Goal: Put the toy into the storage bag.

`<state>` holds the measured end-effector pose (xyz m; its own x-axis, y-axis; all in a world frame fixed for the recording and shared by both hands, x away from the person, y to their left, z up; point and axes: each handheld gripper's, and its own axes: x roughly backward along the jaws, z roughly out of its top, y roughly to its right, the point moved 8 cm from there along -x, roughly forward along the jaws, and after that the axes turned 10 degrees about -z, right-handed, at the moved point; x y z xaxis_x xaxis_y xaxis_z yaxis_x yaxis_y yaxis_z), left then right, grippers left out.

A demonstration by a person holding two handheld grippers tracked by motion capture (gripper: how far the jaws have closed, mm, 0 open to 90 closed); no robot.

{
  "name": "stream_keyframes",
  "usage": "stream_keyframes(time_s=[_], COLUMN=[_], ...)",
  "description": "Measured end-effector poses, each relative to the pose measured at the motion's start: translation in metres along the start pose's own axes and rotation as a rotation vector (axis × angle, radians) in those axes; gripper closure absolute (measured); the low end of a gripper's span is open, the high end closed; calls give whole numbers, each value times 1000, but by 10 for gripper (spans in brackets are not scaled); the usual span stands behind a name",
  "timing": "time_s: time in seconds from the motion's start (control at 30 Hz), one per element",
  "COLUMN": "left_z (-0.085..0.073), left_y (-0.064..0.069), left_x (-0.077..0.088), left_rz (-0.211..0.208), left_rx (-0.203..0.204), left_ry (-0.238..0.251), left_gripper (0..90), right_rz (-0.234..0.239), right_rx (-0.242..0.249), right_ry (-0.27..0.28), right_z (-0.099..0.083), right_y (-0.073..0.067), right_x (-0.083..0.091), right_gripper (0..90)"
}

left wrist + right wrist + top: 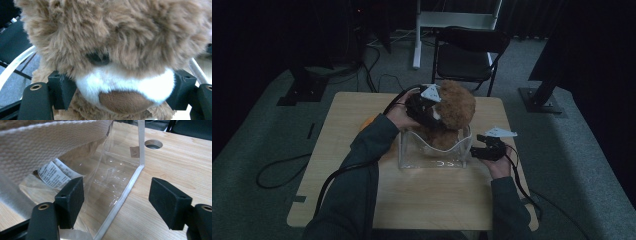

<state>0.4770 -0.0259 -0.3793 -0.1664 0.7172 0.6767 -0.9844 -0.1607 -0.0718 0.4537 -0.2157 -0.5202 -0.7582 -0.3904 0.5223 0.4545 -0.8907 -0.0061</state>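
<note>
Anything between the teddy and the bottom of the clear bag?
Nothing visible. The teddy bear, gripped at its muzzle by the left gripper, already has its lower body inside the clear bag; the right gripper stands open at the bag's corner.

I see a brown furry teddy bear (120, 32) with a white muzzle, darker brown nose patch and dark eye. My clear plastic bag (110, 185) has a silvery-white seam edge and off-white woven strap (50, 142); the bear's white tag (53, 176) carries black print. Both my left gripper (120, 92) and right gripper (116, 197) have matte black jaws with brass-coloured screw rings. Light wood-grain table (170, 165), black chair (468, 52), grey carpet (257, 145).
</note>
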Motion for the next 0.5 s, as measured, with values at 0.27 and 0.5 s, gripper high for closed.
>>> stream_keyframes(time_s=[0.27, 0.5], left_z=[-3, -3], left_y=[0, 4], left_x=[3, -4], left_rz=[-41, -57], left_rx=[12, 2], left_ry=[44, 35], left_gripper=[252, 264], right_rz=[10, 12], right_rx=[0, 8], right_ry=[-2, -3], right_z=[0, 1], right_y=[-2, -3], right_x=[-1, -1], right_gripper=[269, 269])
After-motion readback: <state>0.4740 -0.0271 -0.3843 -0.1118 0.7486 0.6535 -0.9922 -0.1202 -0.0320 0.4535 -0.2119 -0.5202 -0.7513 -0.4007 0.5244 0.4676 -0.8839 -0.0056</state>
